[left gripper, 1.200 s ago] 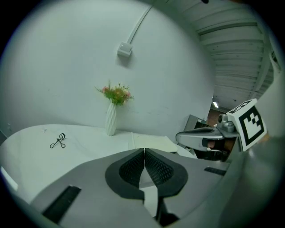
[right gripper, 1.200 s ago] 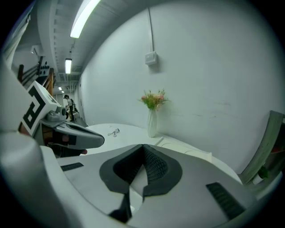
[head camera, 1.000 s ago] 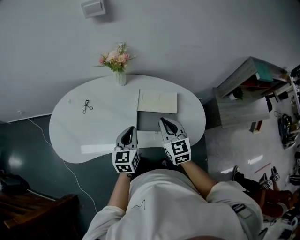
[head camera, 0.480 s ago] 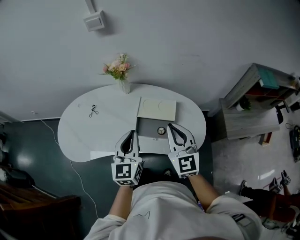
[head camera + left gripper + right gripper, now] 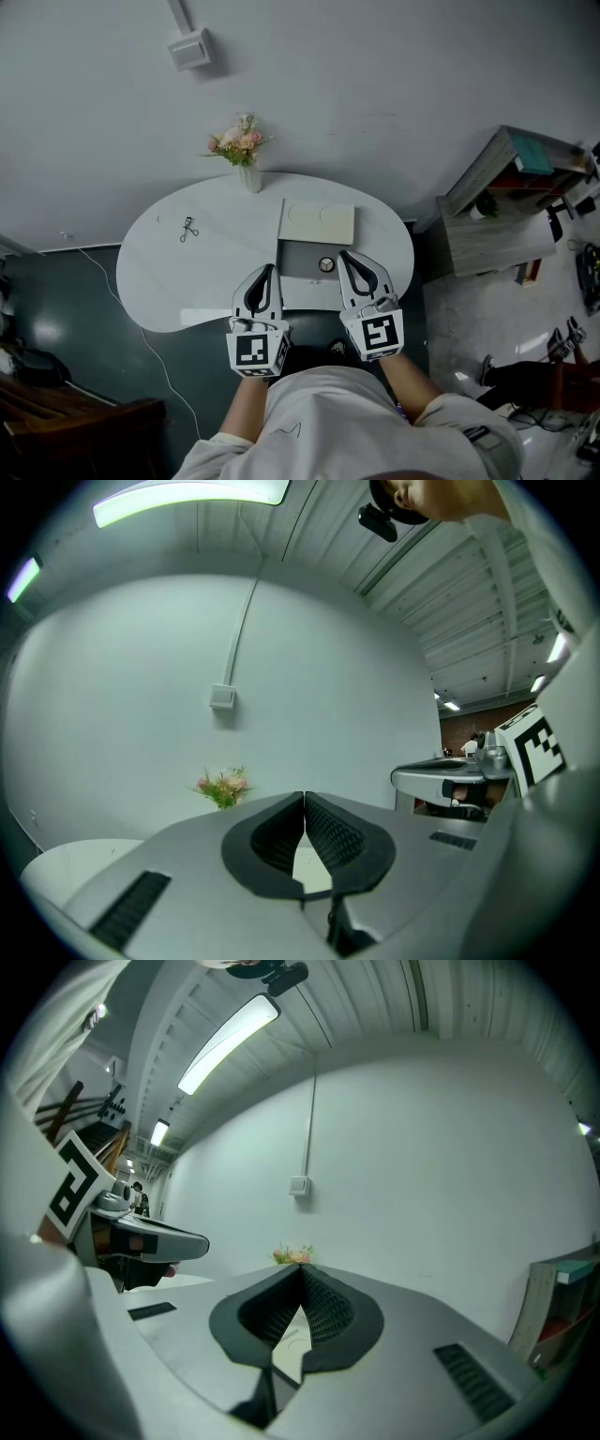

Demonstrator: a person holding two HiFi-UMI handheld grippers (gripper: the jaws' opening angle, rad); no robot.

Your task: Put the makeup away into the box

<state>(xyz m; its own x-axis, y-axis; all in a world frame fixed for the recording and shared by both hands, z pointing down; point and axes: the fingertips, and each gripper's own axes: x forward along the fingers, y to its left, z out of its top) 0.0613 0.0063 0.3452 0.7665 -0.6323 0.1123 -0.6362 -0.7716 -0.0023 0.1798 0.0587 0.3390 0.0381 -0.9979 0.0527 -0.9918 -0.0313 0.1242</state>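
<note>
An open box with a grey inside lies at the middle of the white table, its cream lid laid back behind it. A small round makeup item sits in the box at its right. A dark eyelash curler lies alone on the table's left part. My left gripper hovers at the box's front left and my right gripper at its front right. Both are shut and hold nothing. In the left gripper view the left gripper has its jaws together; the right gripper looks the same in its own view.
A glass vase of pink flowers stands at the table's far edge against the wall. A grey shelf unit stands to the right of the table. A white cable runs over the dark floor at the left.
Both grippers have lifted and drawn back toward the table's near edge. The right gripper no longer covers the box, so the round item inside shows.
</note>
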